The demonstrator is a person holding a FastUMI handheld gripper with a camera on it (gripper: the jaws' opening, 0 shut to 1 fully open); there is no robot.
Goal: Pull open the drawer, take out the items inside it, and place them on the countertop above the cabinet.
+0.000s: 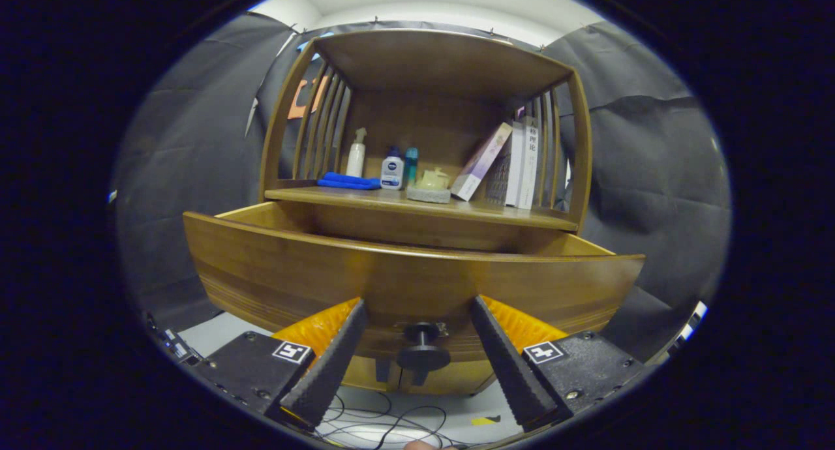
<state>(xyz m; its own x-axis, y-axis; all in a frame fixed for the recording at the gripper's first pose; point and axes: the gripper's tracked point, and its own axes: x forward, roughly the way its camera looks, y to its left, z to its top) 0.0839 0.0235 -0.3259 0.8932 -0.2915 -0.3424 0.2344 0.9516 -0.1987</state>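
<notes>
The wooden drawer (411,277) stands pulled out from the cabinet, its curved front facing me and its inside hidden behind that front. A black round knob (423,354) sticks out of the drawer front, low and central. My gripper (417,310) is open, its two black fingers (333,362) spread to either side of the knob without touching it. The countertop (365,199) lies above and behind the drawer, under a wooden shelf frame.
On the countertop stand a blue cloth (349,181), a white spray bottle (355,153), a white-and-blue bottle (392,169), a teal bottle (410,165), a pale dish on a pad (430,186) and several books (505,163). Cables (385,424) lie on the floor below.
</notes>
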